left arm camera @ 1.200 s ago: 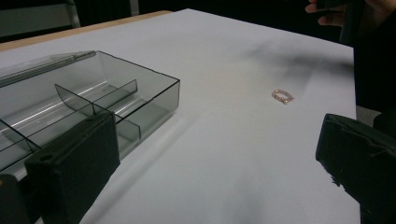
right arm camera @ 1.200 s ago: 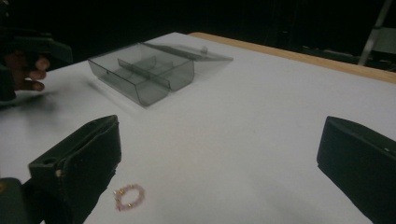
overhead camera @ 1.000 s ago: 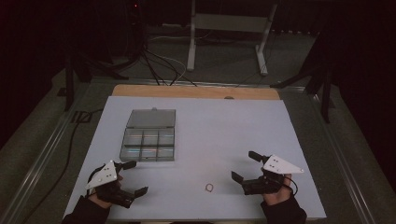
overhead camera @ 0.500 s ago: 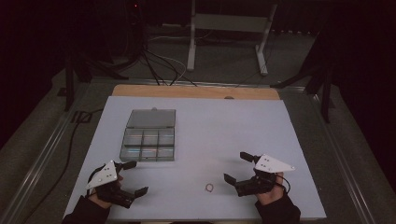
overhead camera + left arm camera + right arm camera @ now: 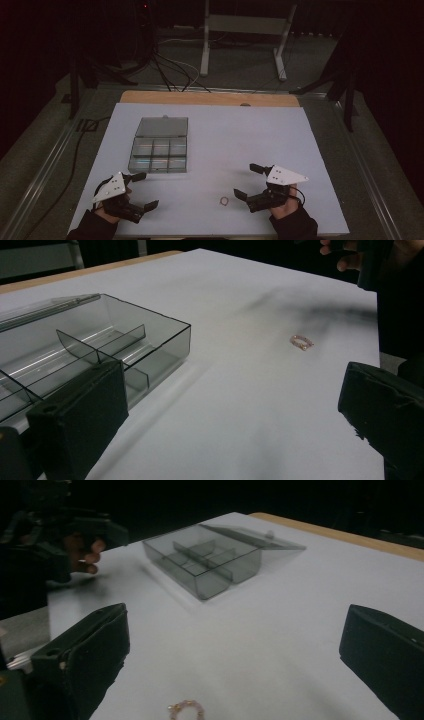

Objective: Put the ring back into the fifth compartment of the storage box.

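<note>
White tabletop (image 5: 300, 150) carries the small bead ring (image 5: 224, 201) well apart from the compartment box (image 5: 160, 150), toward my right gripper (image 5: 247, 181), whose jaws gape wide and empty like my left gripper (image 5: 145, 190); light and skittish, I'd pinch its band.

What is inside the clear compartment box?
The compartment box lies open; its visible compartments look empty. The left gripper fingers cover its nearest corner in that view.
</note>
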`<state>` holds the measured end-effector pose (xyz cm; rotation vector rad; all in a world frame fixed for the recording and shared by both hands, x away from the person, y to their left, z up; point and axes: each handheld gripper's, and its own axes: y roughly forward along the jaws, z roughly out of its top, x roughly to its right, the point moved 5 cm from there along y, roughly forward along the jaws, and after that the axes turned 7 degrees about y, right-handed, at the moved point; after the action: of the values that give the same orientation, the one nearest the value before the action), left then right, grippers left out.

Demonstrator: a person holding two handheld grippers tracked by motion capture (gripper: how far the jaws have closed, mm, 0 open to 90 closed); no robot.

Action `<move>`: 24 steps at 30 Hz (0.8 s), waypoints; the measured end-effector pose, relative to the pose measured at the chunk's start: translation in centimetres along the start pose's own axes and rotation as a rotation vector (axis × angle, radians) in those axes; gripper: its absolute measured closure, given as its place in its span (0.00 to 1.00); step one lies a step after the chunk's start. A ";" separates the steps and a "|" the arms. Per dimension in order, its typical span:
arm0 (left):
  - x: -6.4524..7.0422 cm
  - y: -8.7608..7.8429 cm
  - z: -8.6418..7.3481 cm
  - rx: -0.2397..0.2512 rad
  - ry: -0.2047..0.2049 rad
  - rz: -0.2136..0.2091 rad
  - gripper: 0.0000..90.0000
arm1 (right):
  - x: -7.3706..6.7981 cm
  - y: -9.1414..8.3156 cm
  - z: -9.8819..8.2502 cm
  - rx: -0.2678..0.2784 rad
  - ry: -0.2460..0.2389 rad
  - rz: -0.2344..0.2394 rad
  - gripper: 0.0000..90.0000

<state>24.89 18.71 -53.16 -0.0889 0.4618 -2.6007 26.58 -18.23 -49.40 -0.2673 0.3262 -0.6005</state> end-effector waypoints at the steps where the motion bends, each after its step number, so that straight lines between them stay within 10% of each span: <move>1: 0.0 0.0 0.0 0.000 0.000 0.000 0.01 | -0.1 0.1 0.0 -0.002 -0.002 0.006 0.00; 11: 0.0 0.0 0.0 0.000 0.002 -0.002 0.01 | -0.7 1.0 -0.7 -0.059 0.026 0.111 0.00; 24: 0.0 0.0 0.0 0.001 0.002 -0.003 0.01 | -0.9 2.6 -2.2 -0.154 0.063 0.102 0.00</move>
<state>24.86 18.69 -53.16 -0.0870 0.4616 -2.6040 26.35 -15.97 -52.05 -0.3784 0.4448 -0.4845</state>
